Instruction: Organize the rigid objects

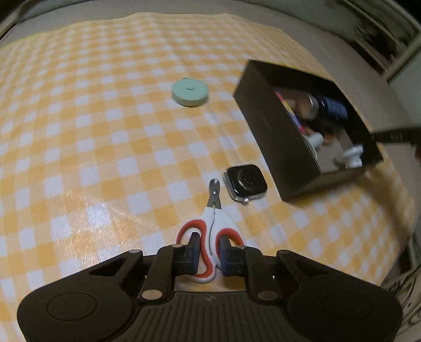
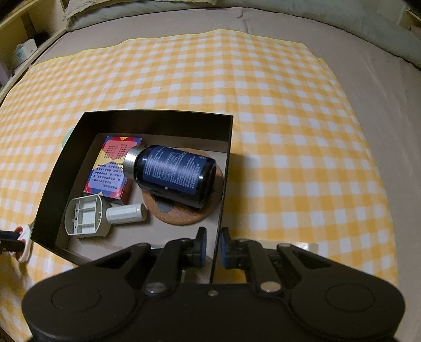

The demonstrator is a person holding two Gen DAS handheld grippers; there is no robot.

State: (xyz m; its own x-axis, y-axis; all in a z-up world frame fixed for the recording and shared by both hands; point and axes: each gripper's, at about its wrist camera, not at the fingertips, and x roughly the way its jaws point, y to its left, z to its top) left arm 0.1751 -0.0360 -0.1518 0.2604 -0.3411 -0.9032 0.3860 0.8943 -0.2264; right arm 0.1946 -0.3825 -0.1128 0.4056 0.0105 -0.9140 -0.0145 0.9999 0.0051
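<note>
Small white-and-red scissors point(image 1: 213, 223) lie on the yellow checked cloth point(image 1: 105, 157), short metal blades pointing away. My left gripper point(image 1: 209, 246) is shut on their handles, one pad in each loop's side. Just past the blades lies a black watch body point(image 1: 245, 182), and farther off a pale green disc point(image 1: 189, 90). The black box point(image 2: 63, 168) holds a dark blue bottle point(image 2: 173, 173), a coloured carton point(image 2: 113, 168), a cork coaster point(image 2: 181, 213) and white plastic parts point(image 2: 86, 215). My right gripper point(image 2: 213, 244) is shut on the box's right wall.
The cloth point(image 2: 289, 131) covers a grey bed point(image 2: 368, 79), with pillows point(image 2: 131, 10) along the far edge. A shelf point(image 2: 23, 50) stands at the far left. The scissors' handle point(image 2: 22, 234) peeps out left of the box.
</note>
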